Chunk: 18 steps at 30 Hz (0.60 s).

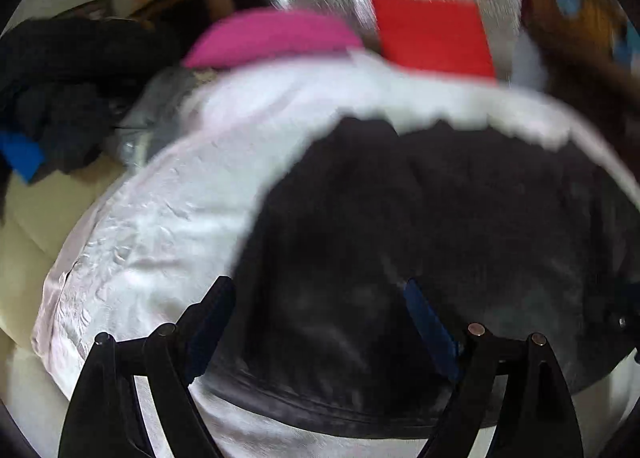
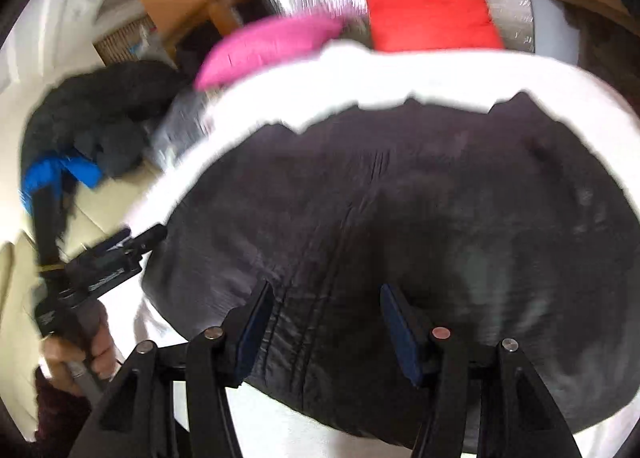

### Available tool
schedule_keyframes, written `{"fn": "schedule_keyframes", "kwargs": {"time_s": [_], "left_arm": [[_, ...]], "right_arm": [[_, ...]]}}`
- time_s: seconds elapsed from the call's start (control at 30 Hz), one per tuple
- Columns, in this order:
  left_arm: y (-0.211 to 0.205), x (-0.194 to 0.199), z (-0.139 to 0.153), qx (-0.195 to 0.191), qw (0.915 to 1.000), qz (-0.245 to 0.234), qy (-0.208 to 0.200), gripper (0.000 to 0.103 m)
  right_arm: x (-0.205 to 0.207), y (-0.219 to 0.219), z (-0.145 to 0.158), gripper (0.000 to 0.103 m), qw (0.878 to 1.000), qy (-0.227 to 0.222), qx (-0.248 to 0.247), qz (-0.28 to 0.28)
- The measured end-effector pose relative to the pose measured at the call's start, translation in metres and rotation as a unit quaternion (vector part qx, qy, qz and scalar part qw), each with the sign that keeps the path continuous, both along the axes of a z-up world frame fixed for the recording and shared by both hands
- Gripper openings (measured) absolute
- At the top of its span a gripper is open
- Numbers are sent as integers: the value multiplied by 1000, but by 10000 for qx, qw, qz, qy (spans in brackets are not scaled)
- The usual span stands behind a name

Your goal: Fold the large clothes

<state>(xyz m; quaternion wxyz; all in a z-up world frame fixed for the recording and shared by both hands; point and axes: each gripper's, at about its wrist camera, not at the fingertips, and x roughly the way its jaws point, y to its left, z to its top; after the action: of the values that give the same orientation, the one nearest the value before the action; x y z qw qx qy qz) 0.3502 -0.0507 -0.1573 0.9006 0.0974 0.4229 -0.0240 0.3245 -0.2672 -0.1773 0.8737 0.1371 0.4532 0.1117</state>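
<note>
Both tools spread, left tool (image 1: 316,318) and right tool (image 2: 326,318) over the dark garment (image 2: 400,218) lying flat on the white sheet (image 1: 160,218); pinch near-edge corners evenly before folding away.

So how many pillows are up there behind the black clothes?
2. The pink pillow lies to the left, and the red pillow sits just right of it, past the white sheet. More could be hidden.
</note>
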Motion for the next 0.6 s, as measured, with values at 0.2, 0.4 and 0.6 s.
{"fn": "schedule_keyframes", "kwargs": {"time_s": [0.2,0.4,0.6], "left_arm": [[15,7,-5,-341,9991,65,249,87],[49,-10,9,-662,9967,459,79,87],[39,-39,3,199,9980,583,-166,87]], "right_arm": [[-5,-21,3,60,9995,17,282,-132],[-47,-91,18,60,9917,-200,470,-1179],[-81,-135,8,60,9725,90,-319,-2304]]}}
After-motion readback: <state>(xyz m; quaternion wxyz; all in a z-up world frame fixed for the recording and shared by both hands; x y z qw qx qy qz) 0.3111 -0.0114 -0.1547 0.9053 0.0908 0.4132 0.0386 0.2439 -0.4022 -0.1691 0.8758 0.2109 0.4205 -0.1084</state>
